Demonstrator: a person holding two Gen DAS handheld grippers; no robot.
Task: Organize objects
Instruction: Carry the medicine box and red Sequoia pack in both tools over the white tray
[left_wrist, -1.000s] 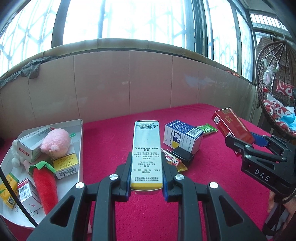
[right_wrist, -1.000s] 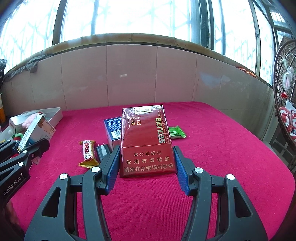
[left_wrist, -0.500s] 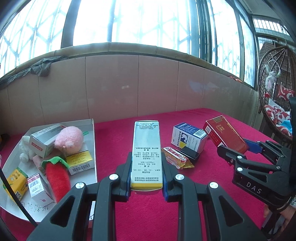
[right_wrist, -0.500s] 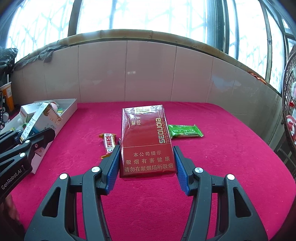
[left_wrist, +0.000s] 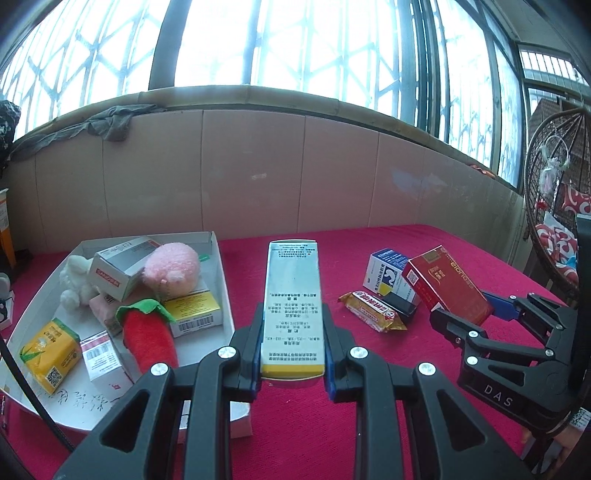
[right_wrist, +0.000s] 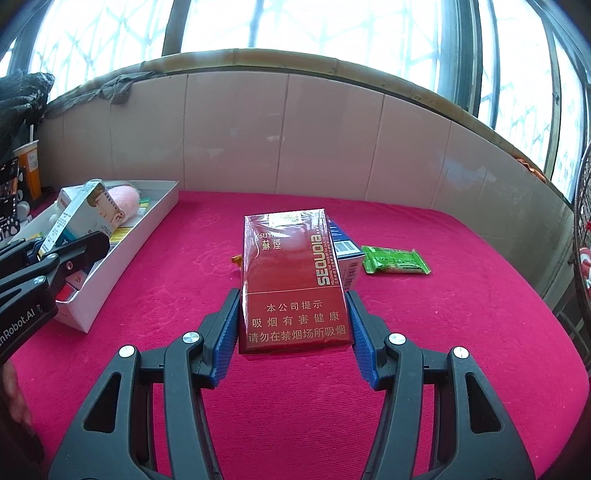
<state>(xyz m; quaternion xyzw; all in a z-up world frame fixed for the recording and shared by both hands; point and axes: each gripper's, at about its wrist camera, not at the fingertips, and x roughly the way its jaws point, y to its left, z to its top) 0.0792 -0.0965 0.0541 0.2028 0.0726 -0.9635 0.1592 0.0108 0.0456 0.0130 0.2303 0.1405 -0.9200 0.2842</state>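
Covering the whole work surface, a crimson cloth runs back to a low wall of pale pink tiles under tall barred windows, with a grey rag draped on the sill and a wicker hanging chair at the right edge of the left wrist view. Two grippers work above the cloth. The left gripper is clamped on a long, narrow silver-and-yellow box, held clear of the cloth just beside the white cardboard tray. The right gripper is clamped on a red cigarette pack, held above the middle of the cloth, well apart from the tray. Behind the pack, partly hidden by it, stands one blue-and-white box; in front of that box lie one orange snack bar and one small black item touching the box's base. One green sachet lies flat farther right. Inside the tray sit two white plush toys: one pink pig and one white animal, plus one red plush chilli, one yellow carton and at least three small medicine boxes, piled closely together.
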